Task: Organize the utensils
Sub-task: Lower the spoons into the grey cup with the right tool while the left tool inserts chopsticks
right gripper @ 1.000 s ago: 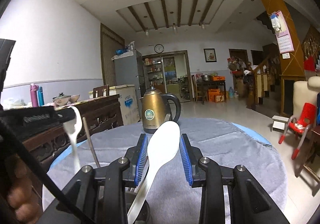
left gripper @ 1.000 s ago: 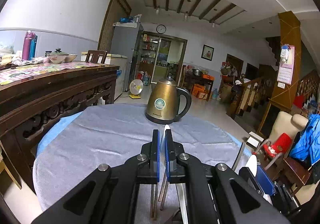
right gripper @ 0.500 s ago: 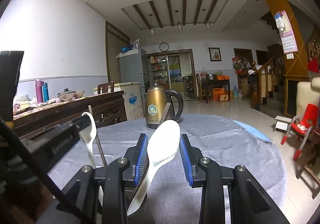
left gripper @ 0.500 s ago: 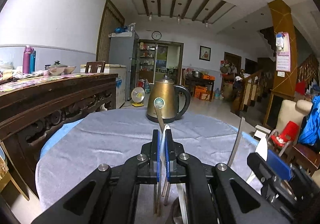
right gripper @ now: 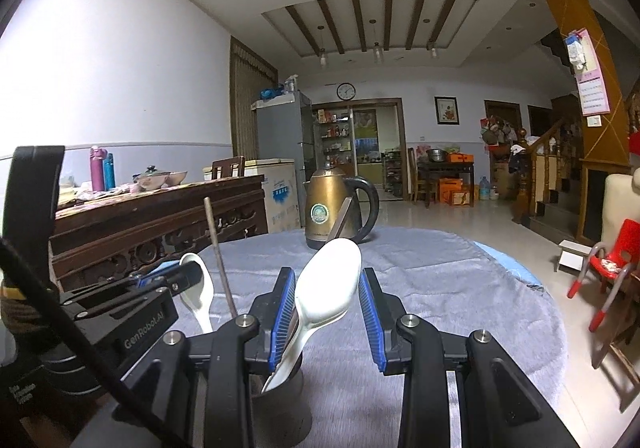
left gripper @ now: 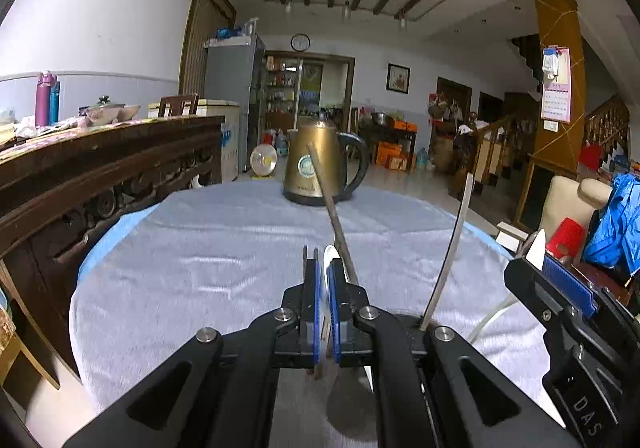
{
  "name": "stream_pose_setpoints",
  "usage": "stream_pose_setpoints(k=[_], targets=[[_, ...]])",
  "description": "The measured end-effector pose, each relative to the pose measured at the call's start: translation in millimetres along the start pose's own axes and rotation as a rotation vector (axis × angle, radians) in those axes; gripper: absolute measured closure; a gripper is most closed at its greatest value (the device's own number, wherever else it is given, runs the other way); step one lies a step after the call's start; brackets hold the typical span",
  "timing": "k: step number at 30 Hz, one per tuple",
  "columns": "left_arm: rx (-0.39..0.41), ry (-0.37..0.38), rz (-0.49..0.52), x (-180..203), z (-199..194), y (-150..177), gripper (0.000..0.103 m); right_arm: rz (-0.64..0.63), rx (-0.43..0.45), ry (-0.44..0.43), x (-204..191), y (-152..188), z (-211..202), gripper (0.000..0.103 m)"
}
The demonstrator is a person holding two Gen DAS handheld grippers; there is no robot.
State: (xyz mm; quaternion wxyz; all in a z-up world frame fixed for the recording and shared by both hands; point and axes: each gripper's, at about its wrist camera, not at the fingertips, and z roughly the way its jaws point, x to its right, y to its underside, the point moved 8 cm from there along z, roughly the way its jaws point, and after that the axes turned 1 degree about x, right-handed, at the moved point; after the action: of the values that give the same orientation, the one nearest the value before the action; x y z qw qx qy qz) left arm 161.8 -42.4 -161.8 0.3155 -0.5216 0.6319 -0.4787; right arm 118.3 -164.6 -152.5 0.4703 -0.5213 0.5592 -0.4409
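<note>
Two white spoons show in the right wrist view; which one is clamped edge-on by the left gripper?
The smaller white spoon at left; the larger white spoon sits between the right gripper's pads.

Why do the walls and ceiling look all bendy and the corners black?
Both wrist views use fisheye lenses: in the left wrist view the table bulges round; in the right wrist view the ceiling curves and the kettle stays sharp; black corners are the lens rim.

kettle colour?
Brassy gold kettle with a black handle and a round green-white badge; clearest in the right wrist view.

Both wrist cameras face level across the table, sharing the kettle.
</note>
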Motion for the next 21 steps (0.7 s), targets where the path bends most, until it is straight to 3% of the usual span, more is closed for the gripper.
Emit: stream_pose_setpoints(k=[13,16,19,21], targets=[[-0.006,0.009,0.005,-2,-22,-7,0.098,-0.007,-0.046,-0.07,-15,6,-8,0.067],[-0.01,0.019,0.004,-5,-29,-9,0.085,0.017,-0.05,-0.08,-12,5,-12,0.051],[0.009,0.003,0.009,-9,-36,-13,0.067,0.04,-0.026,-0.056,-3,-1,-17,0.051],[0.027,-0.012,0.008,-13,-40,-16,0.063,0.065,-0.014,-0.031,8,-5,-19,0.051]])
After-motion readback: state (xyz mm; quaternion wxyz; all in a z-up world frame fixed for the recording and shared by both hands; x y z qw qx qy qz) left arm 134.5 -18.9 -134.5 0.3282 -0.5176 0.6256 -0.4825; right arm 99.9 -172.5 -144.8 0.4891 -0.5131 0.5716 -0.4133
